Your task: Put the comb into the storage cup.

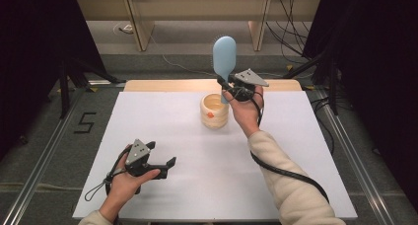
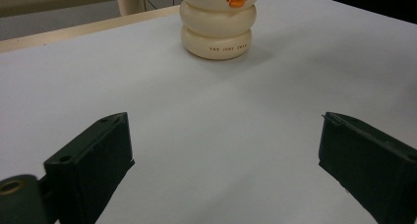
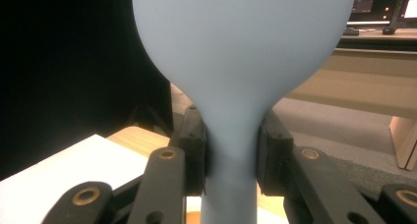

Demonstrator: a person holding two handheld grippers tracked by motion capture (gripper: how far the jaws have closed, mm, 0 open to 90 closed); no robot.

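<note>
- Black jaws of the right gripper [image 3: 231, 150] are clamped on the narrow neck of a pale blue plastic hairbrush [image 3: 241, 62], one pad on each side, with no gap visible between pad and neck.
- Long axis of the hairbrush: upright, along the 6-to-12 o'clock line of the right gripper view. The broad oval head stands at 12 o'clock from the jaws; the handle runs down toward 6 o'clock and out of the frame.
- In the high view the right gripper [image 1: 227, 87] holds the pale blue plastic hairbrush [image 1: 224, 57] head-up. The lower handle end dips toward the mouth of a cream, ribbed, duck-faced ceramic cup [image 1: 215, 111]; whether the tip is already inside the rim cannot be told.
- Governing relation: the cup opening lies at about 7 o'clock from the right jaws, just beside and below them. Judged next move: lower the handle straight down its own axis into the cup, then spread the jaws.
- Risk, as a judgement: a tilted handle may catch the rim and tip the cup.
- Left gripper [image 1: 160, 167] rests low over the white table board [image 1: 162, 126] near the front edge, its jaws wide apart and holding nothing.
- From the left jaws, the cream cup [image 2: 217, 27] stands at 12 o'clock, well apart. The right hand is therefore the nearer one to the cup.
</note>
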